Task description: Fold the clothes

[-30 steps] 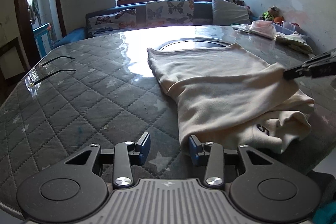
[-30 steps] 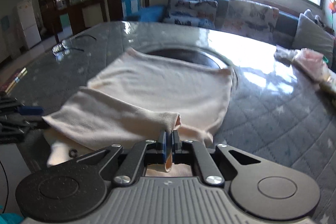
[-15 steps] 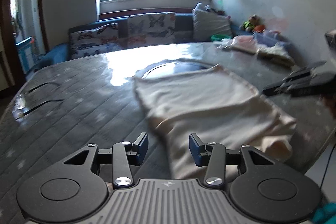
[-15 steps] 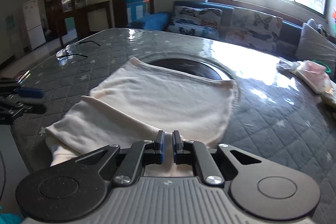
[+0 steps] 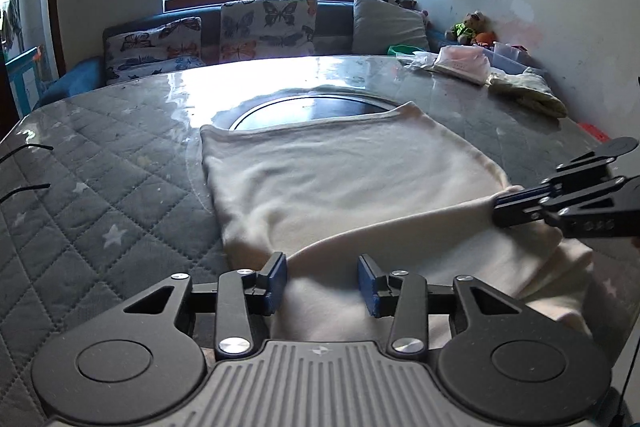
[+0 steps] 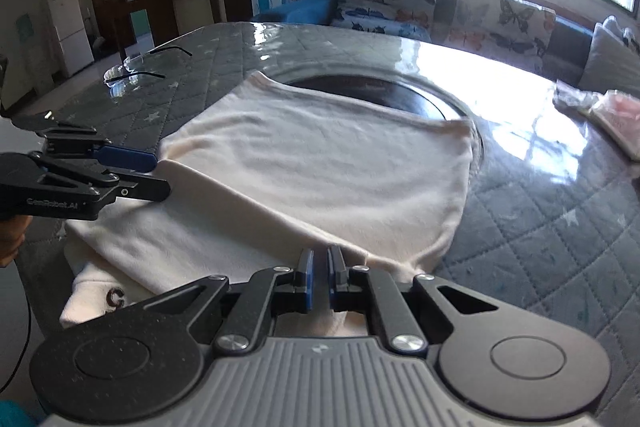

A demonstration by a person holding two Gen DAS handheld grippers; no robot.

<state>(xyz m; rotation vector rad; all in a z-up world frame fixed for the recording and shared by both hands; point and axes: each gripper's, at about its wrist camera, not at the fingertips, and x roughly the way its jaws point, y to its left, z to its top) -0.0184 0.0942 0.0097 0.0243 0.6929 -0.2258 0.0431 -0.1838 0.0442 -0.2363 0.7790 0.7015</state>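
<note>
Your left hand-held gripper [image 5: 322,285] gapes over the near fold of the cream garment [image 5: 348,179] lying on the counter [image 5: 100,195]; your right hand-held gripper [image 6: 319,279] looks nearly closed, cloth between unclear. Pinch both layers evenly.

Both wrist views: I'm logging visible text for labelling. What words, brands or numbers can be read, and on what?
"CanRobot.AI" (roughly; small, soft): side of the left tongs.
"G": a dark letter on the cream garment, near edge; any further print hidden.
Marking on the right tongs: too blurred to read.
Nothing else legible.
</note>
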